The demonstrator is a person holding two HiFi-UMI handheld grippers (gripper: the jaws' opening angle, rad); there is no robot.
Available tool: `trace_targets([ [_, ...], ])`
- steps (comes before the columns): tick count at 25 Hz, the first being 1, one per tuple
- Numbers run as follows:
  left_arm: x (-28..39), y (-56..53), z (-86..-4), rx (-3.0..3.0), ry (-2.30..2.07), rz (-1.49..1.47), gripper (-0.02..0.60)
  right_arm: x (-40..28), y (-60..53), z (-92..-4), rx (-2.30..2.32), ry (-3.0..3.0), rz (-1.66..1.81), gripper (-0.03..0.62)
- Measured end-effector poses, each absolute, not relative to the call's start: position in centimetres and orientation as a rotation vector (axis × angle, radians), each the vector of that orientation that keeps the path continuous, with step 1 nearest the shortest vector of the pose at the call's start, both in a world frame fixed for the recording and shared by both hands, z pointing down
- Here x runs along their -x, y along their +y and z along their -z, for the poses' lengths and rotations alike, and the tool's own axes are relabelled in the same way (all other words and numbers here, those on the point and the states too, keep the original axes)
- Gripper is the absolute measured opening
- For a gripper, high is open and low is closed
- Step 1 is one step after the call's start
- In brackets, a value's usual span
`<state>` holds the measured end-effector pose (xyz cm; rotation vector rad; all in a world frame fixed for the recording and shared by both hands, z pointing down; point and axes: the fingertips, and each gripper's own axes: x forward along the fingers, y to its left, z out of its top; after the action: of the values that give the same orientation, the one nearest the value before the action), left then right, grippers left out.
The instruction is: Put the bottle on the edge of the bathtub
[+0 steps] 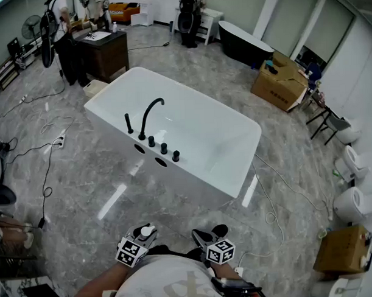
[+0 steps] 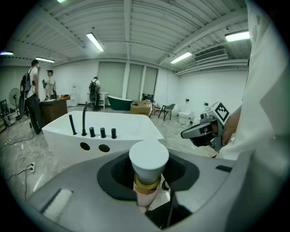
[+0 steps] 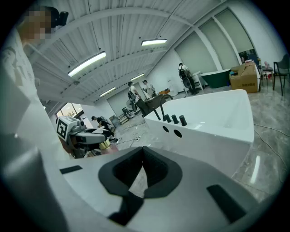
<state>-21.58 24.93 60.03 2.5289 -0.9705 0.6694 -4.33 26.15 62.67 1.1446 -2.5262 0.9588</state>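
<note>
Open grey floor (image 1: 114,196) between the person and the white bathtub (image 1: 206,174), cables (image 1: 49,168) trailing off left. Black knobs (image 1: 163,148) line its near rim. Bottle (image 2: 148,159) has a white cap, gold ring and pinkish body, pinched in the left gripper (image 1: 145,233). Right gripper (image 3: 141,156) is pressed together, empty. Both sit low by the torso, tipped a bit down

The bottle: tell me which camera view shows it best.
The left gripper view: the bottle stands close up, clamped between the jaws, white cap and gold collar plain. The head view shows only its white cap at the left gripper. In the right gripper view it cannot be made out.
</note>
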Motion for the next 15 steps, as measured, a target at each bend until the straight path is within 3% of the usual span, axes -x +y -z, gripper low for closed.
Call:
trace_targets([
  [5,21.2,25.6,-57.5,-2.516,-1.053,-0.597,0.146,5.6,25.4,-60.7,-1.087,-2.58,-0.907,0.006],
  [15,11.0,27.9,-55.2,-2.609,-0.88,-0.562,0.146,-3.8,31.1,-58.6,-1.297,-2.53,-0.911,0.006],
])
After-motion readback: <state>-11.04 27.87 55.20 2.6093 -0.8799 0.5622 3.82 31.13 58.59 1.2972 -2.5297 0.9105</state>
